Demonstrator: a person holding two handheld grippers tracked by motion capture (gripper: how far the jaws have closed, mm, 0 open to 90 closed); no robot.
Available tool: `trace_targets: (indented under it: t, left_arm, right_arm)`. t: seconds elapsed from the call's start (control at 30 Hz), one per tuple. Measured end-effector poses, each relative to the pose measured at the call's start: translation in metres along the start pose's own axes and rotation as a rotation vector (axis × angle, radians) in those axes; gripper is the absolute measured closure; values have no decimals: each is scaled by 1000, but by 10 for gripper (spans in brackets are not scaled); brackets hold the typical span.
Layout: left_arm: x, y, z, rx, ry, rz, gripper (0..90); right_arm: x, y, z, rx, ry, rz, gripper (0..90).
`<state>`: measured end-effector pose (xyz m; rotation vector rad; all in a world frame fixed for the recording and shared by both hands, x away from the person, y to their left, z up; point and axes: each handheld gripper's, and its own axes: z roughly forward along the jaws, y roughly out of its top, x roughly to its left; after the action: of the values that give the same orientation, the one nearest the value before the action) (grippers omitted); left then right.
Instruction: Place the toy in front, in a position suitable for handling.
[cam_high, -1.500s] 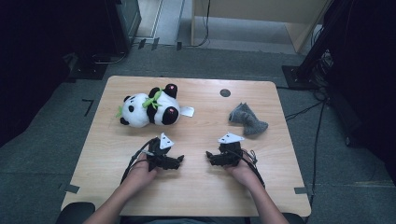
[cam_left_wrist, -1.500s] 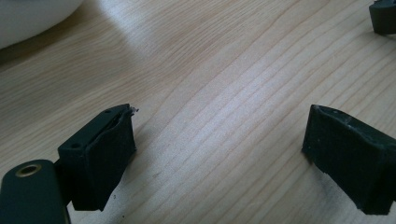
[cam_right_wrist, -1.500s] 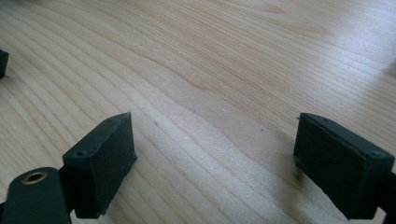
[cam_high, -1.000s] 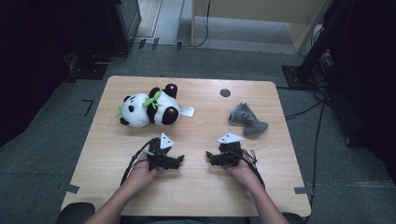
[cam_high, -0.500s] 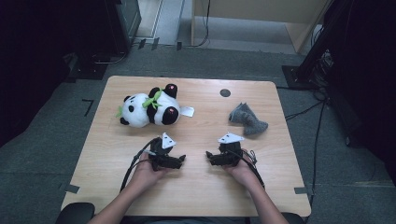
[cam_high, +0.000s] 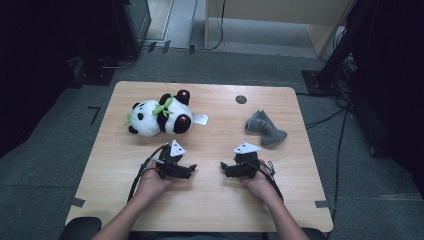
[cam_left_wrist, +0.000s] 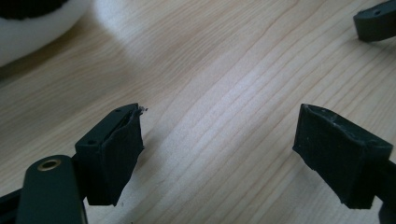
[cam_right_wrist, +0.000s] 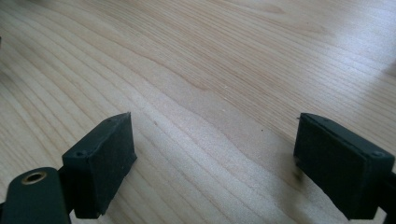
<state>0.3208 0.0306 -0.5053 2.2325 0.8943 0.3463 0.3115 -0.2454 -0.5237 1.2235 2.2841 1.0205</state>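
While both grippers rest on the table (cam_high: 210, 205), nothing is picked up yet, so I judge the work is at its very start.

From the table centre, the panda toy (cam_high: 160, 116) lies on its side at about ten o'clock, white and black with a green leaf at the neck and a white tag; the grey cloth (cam_high: 264, 128), crumpled, lies at two o'clock. The left gripper (cam_high: 189, 170) is nearest the panda; its jaws, empty, have just been closing a little but stand wide. The right gripper (cam_high: 226, 169) is wide too, holding nothing.
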Motion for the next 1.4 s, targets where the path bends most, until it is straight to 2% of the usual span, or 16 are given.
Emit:
trace_targets:
  t: [0.1, 0.23, 0.4, 0.6, 0.73, 0.87, 0.9, 0.93, 0.97, 1.03, 1.17, 1.27, 1.4]
  left_arm:
    - [3, 3, -5, -8, -6, -6, 153]
    - [10, 7, -10, -13, -36, -28, 162]
    - [16, 10, -17, -26, -34, -28, 163]
    - [23, 14, -25, -32, -68, -46, 165]
    - [25, 15, -31, -29, -56, -19, 165]
    - [28, 19, -36, -41, -66, -11, 166]
    - [30, 20, -39, -41, -67, -6, 194]
    - [31, 21, -41, -50, -74, -5, 262]
    - [33, 22, -42, -57, -79, -7, 275]
    - [36, 25, -46, -62, -86, -20, 275]
    - [39, 34, -52, -69, -80, -7, 276]
    - [42, 42, -55, -78, -99, -5, 276]
    - [42, 52, -56, -56, -120, 31, 307]
  right_arm:
    - [0, 0, 0, 0, 0, 0, 123]
    - [0, 0, 0, 0, 0, 0, 123]
    - [0, 0, 0, 0, 0, 0, 123]
    - [0, 0, 0, 0, 0, 0, 123]
    - [0, 0, 0, -1, -1, 0, 123]
    - [0, 0, 0, 0, -2, 2, 123]
    - [0, 0, 0, 2, -2, 2, 123]
    - [0, 0, 0, 1, -2, 0, 123]
    - [0, 0, 0, 0, -2, -2, 123]
    - [0, 0, 0, 1, -2, 1, 123]
    - [0, 0, 0, 2, -3, -1, 123]
    - [0, 0, -1, 2, 0, 0, 123]
    - [0, -1, -1, 0, 0, -5, 123]
